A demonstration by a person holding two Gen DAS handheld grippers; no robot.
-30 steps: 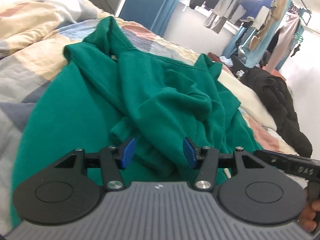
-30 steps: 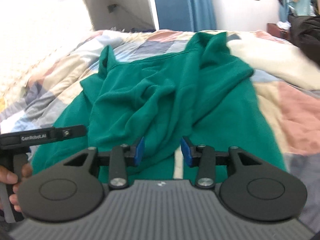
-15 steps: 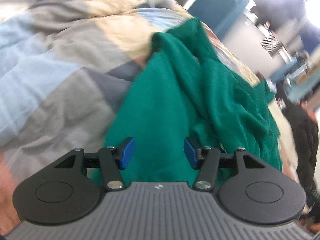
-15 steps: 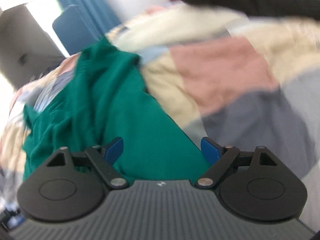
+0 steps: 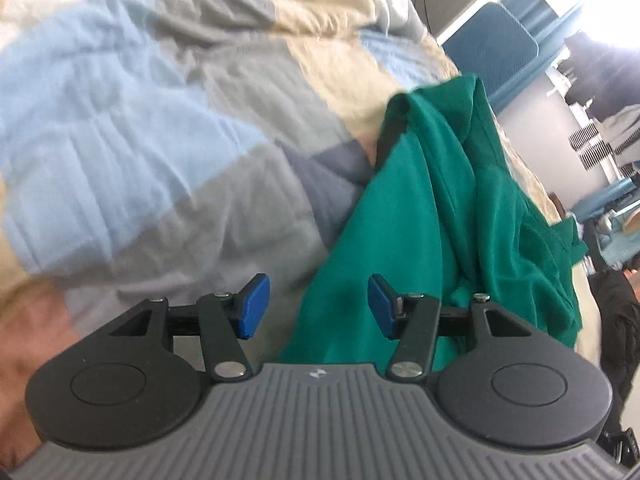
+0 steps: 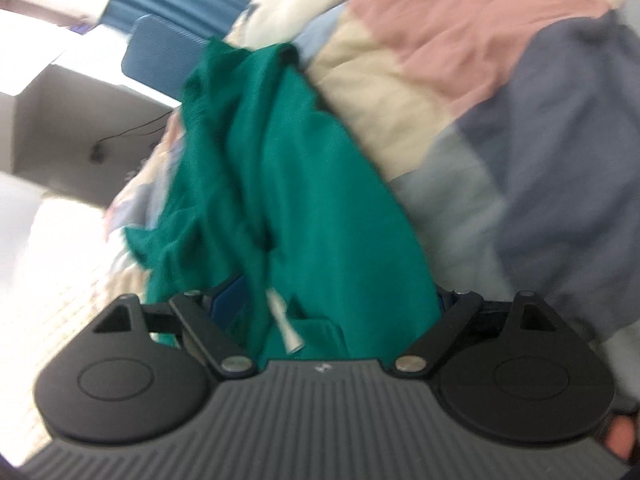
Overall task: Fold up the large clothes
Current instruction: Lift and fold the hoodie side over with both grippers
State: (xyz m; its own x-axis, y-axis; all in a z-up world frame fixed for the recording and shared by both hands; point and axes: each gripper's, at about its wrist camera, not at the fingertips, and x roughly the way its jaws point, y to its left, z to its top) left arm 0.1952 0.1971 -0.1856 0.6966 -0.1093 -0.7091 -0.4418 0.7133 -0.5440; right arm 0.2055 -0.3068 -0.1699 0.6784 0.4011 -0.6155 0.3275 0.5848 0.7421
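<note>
A green hoodie lies crumpled on a patchwork quilt. In the left wrist view my left gripper hangs over the hoodie's left edge. Its blue pads stand apart; cloth lies under the gap and neither pad presses on it. In the right wrist view the hoodie runs up the frame, and its near edge bunches between the wide jaws of my right gripper, which are opening. Cloth covers most of the right gripper's pads. A white drawstring with a metal tip lies on the fabric there.
The quilt spreads to both sides of the hoodie. A blue padded panel stands past the bed. A black jacket lies at the right edge, with hanging clothes behind. A fingertip shows at the lower right.
Both grippers have rolled and swung apart, the left to the hoodie's left edge, the right to its right side. The right jaws have spread wide and now have cloth between them.
</note>
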